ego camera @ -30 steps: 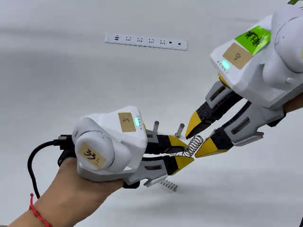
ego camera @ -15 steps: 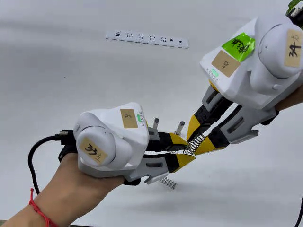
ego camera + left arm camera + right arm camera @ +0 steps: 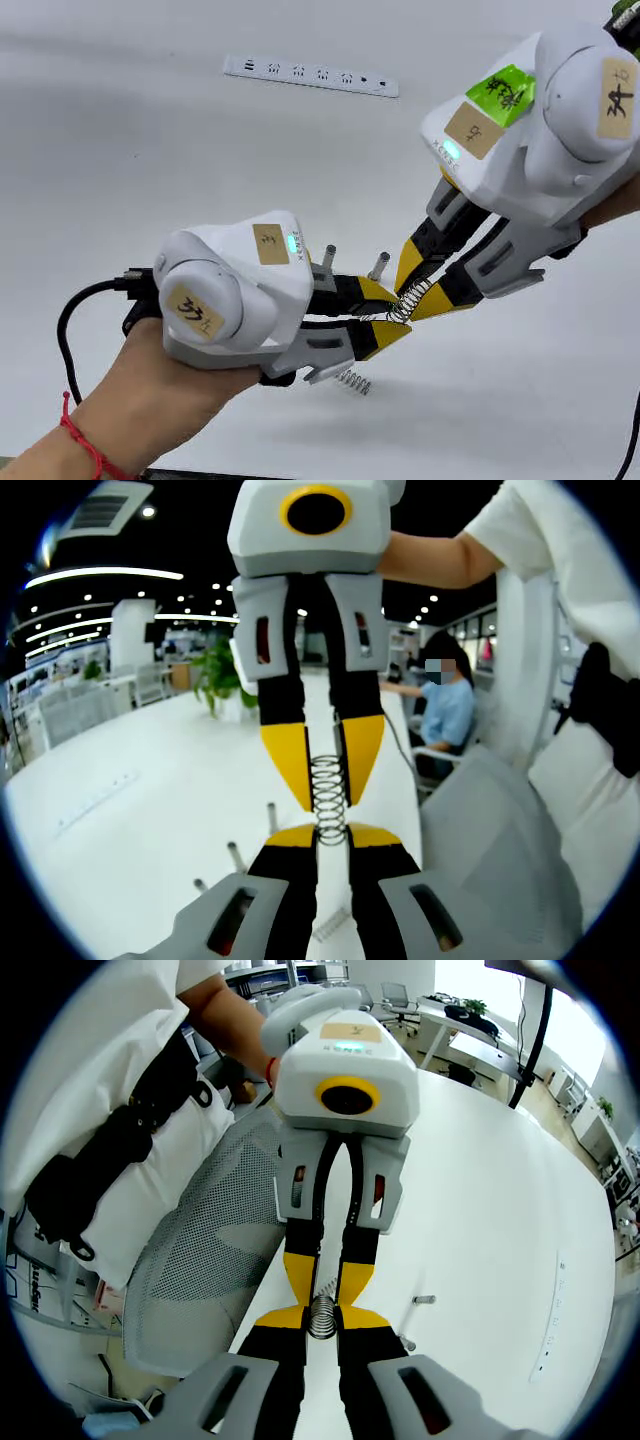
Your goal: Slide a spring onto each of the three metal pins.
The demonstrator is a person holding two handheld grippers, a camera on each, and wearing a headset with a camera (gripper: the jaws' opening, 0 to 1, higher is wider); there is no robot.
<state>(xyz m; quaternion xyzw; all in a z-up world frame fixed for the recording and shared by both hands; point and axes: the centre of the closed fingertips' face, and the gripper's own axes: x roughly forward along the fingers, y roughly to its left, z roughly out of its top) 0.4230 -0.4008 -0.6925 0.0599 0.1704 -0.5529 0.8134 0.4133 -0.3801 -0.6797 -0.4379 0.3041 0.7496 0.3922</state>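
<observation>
The left gripper point(image 3: 392, 315), held in a hand point(image 3: 150, 400) toward the near-left corner of the white table point(image 3: 150, 160), meets the right gripper point(image 3: 415, 292), which reaches down from the right, tip to tip above the tabletop, with one spring point(image 3: 405, 300) between them. In the left gripper view the spring point(image 3: 327, 798) rises from between that gripper's own yellow-tipped jaws, which are drawn in to a narrow gap and pinch its lower end. Its upper coils sit between the right gripper's point(image 3: 322, 770) jaws, which are likewise closed in on it. In the right gripper view the coils point(image 3: 321, 1317) are squeezed between that gripper's own nearly closed jaws, and the left gripper point(image 3: 324, 1278) points straight at the camera. The spring is held clear of the table, in the air. Three metal pins point(image 3: 235, 857) stand upright in a short row on the table, just beyond the left gripper's jaws and apart from the held spring. A second spring point(image 3: 352, 381) lies on its side on the table just under the left gripper, toward the near edge. A white power strip point(image 3: 310, 76) lies well apart toward the far edge. A black cable point(image 3: 75, 330) loops from the back of the left gripper, and a red cord point(image 3: 80, 450) circles the wrist
</observation>
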